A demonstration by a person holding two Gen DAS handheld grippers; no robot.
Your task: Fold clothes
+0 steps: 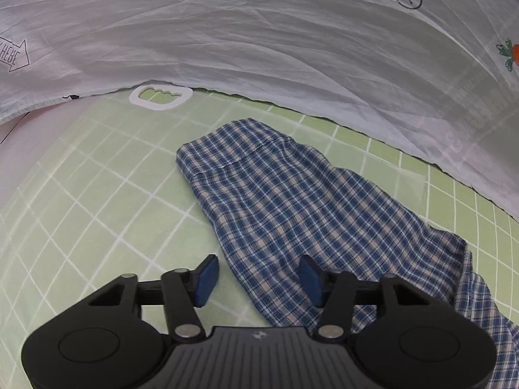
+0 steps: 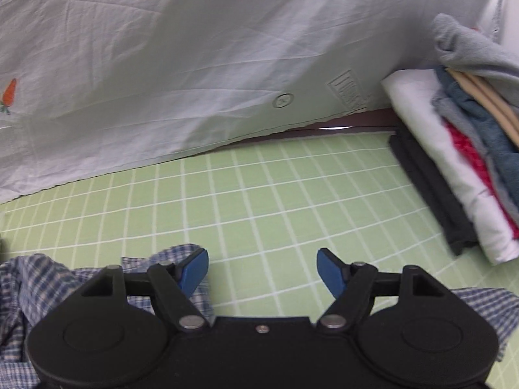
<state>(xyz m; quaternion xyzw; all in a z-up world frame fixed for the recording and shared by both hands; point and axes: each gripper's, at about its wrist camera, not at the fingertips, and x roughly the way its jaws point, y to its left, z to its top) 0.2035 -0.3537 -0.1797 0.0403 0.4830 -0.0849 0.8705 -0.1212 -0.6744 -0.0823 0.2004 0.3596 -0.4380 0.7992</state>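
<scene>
A blue and white plaid garment (image 1: 292,201) lies flat on the green grid mat (image 1: 97,178), running from the middle to the lower right. My left gripper (image 1: 259,278) hovers over its near left edge. The blue pads (image 1: 207,278) stand apart, the cloth's edge lies below the gap, and neither pad presses on it. In the right wrist view my right gripper (image 2: 262,270) is open over bare mat (image 2: 259,194) with nothing between its fingers. Rumpled plaid cloth (image 2: 29,278) lies under and behind its left finger, and more shows at the lower right.
A wrinkled white sheet (image 1: 259,32) with small prints hangs along the mat's far edge in both views. A white plastic ring (image 1: 160,97) lies at its hem. A pile of folded clothes (image 2: 454,162) sits on the mat's right side.
</scene>
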